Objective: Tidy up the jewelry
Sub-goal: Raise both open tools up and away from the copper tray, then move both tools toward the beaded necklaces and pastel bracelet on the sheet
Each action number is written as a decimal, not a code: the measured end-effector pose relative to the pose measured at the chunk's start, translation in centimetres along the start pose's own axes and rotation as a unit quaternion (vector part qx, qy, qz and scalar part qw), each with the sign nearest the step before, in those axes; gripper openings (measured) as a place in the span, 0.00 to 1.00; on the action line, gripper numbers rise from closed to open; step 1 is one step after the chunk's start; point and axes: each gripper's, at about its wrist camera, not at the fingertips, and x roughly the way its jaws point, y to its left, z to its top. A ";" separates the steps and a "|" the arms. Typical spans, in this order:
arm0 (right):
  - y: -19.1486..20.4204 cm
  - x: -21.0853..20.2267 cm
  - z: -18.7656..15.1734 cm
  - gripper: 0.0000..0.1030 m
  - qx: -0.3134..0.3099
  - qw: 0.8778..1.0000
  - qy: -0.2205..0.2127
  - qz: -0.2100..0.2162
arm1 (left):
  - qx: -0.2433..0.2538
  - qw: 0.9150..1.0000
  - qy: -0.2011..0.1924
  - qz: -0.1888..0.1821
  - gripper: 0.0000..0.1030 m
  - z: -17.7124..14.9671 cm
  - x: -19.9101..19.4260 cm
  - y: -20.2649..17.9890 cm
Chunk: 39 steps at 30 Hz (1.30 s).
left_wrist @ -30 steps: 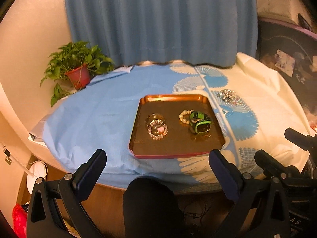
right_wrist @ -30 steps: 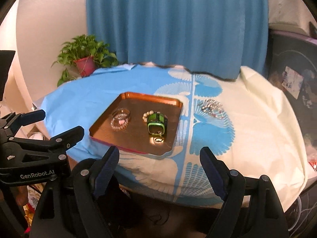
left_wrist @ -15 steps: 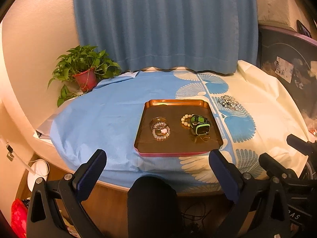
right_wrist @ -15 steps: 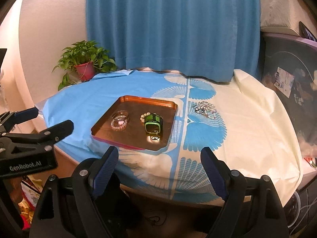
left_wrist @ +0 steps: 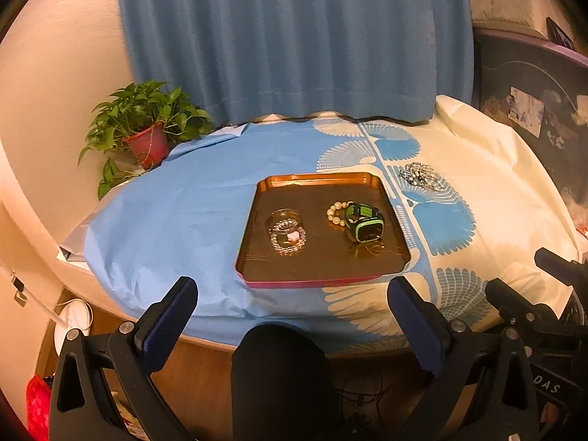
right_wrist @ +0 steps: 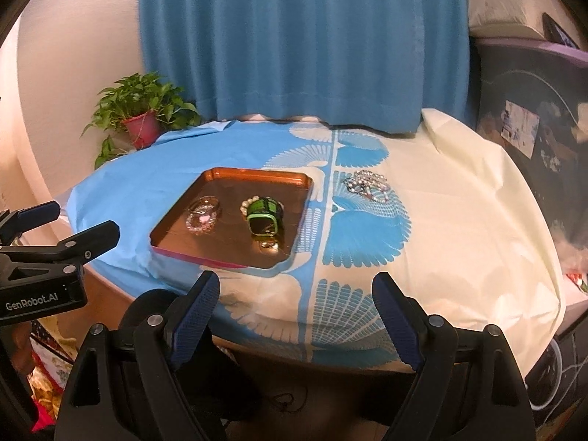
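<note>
A copper tray (left_wrist: 319, 180) (right_wrist: 220, 176) lies on the cloth-covered table. In it are clear bead bracelets (left_wrist: 287, 231) (right_wrist: 203, 215), a pearl bracelet (left_wrist: 335, 214), a green and black watch (left_wrist: 364, 222) (right_wrist: 265, 217) and a small ring (left_wrist: 374, 248) (right_wrist: 268, 245). A heap of silver jewelry (left_wrist: 420, 176) (right_wrist: 367, 185) rests on the cloth right of the tray. My left gripper (left_wrist: 292, 303) stands open before the table's near edge, nothing between its fingers. My right gripper (right_wrist: 296, 299) is open too, empty, short of the table.
A potted plant (left_wrist: 145, 128) (right_wrist: 141, 121) stands at the table's back left. A blue curtain (left_wrist: 294, 36) hangs behind. A dark knee (left_wrist: 281, 367) sits below the table edge. Dark furniture (right_wrist: 533, 128) flanks the right side.
Both views pulled back from the table a little over the second. The right view slid rightwards, so the tray sits further left in it. Both grippers stayed open.
</note>
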 end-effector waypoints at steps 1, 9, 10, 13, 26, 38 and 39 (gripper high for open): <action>-0.4 0.2 -0.1 0.83 0.005 1.000 0.002 -0.001 | 0.001 1.000 0.002 -0.002 0.99 0.0 0.2 -0.2; -3.3 2.0 -0.2 0.82 0.034 0.999 0.014 -0.015 | 0.022 1.000 0.019 -0.006 0.99 0.9 2.6 -2.4; -3.6 2.2 -0.2 0.82 0.038 0.999 0.016 -0.016 | 0.023 0.999 0.022 -0.007 0.99 1.0 3.0 -2.6; -4.9 3.3 -0.1 0.83 0.049 0.998 0.023 -0.020 | 0.026 0.999 0.030 -0.013 0.99 1.6 4.1 -3.2; -13.5 9.9 0.8 0.83 0.115 0.990 0.056 -0.061 | 0.038 0.997 0.053 -0.037 0.99 6.4 10.9 -7.5; -19.0 20.3 5.9 0.83 0.132 0.986 0.067 -0.072 | 0.054 0.995 0.069 -0.043 0.99 11.8 19.1 -11.7; -19.1 21.1 6.3 0.82 0.129 0.987 0.068 -0.073 | 0.053 0.995 0.071 -0.041 0.99 12.2 19.9 -11.9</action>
